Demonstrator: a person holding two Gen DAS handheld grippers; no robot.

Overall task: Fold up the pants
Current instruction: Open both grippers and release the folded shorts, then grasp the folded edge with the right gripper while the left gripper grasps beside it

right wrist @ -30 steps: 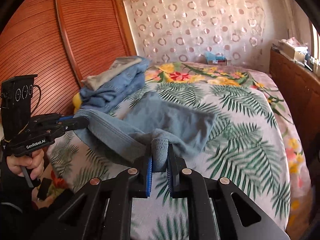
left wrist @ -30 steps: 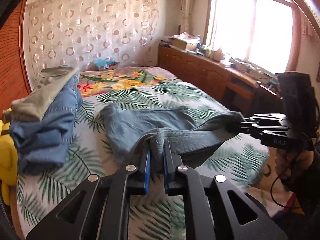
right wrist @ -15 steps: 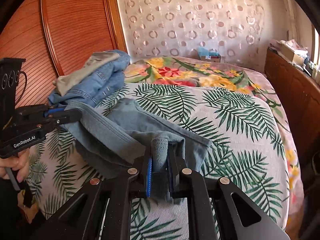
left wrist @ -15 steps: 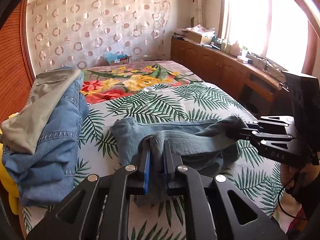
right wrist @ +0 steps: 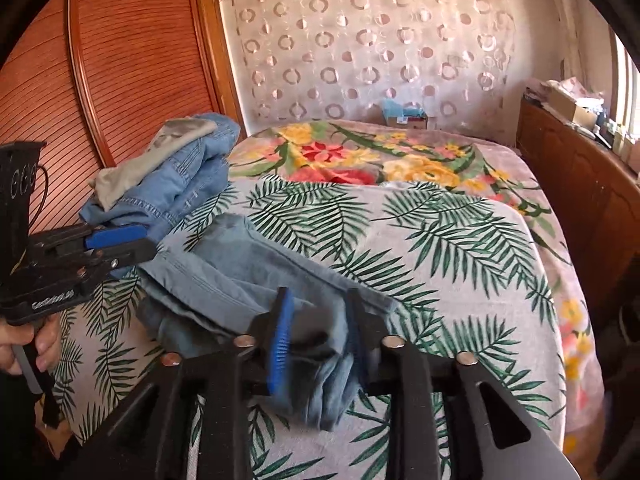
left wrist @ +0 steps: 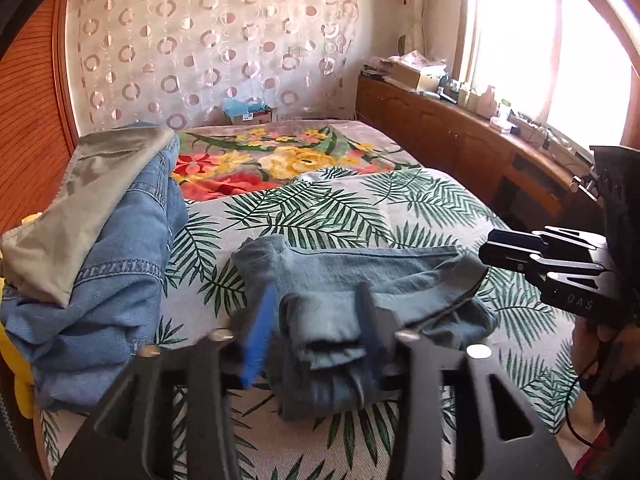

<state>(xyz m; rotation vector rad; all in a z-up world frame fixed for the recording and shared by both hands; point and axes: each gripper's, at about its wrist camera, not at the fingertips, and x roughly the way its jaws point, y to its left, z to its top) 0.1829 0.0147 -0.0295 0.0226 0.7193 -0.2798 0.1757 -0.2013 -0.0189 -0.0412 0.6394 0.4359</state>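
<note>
The light blue pants (left wrist: 360,276) lie in a folded bundle on the palm-leaf bedspread (left wrist: 340,208); they also show in the right wrist view (right wrist: 240,276). My left gripper (left wrist: 316,320) is open, its fingers apart on either side of the bundle's near left end. My right gripper (right wrist: 316,320) is open too, its fingers astride the near right end. Each gripper shows in the other's view: the right one (left wrist: 536,256) at the bundle's right edge, the left one (right wrist: 116,244) at its left edge.
A pile of folded jeans with a grey garment on top (left wrist: 100,232) sits on the bed's left side, also in the right wrist view (right wrist: 168,172). A floral blanket (left wrist: 280,160) covers the far end. A wooden cabinet (left wrist: 460,136) runs along the right, a wooden wardrobe (right wrist: 120,60) along the left.
Both grippers carried the pants' held edge down onto the bed, then opened and let go. The pants now lie folded over themselves.
</note>
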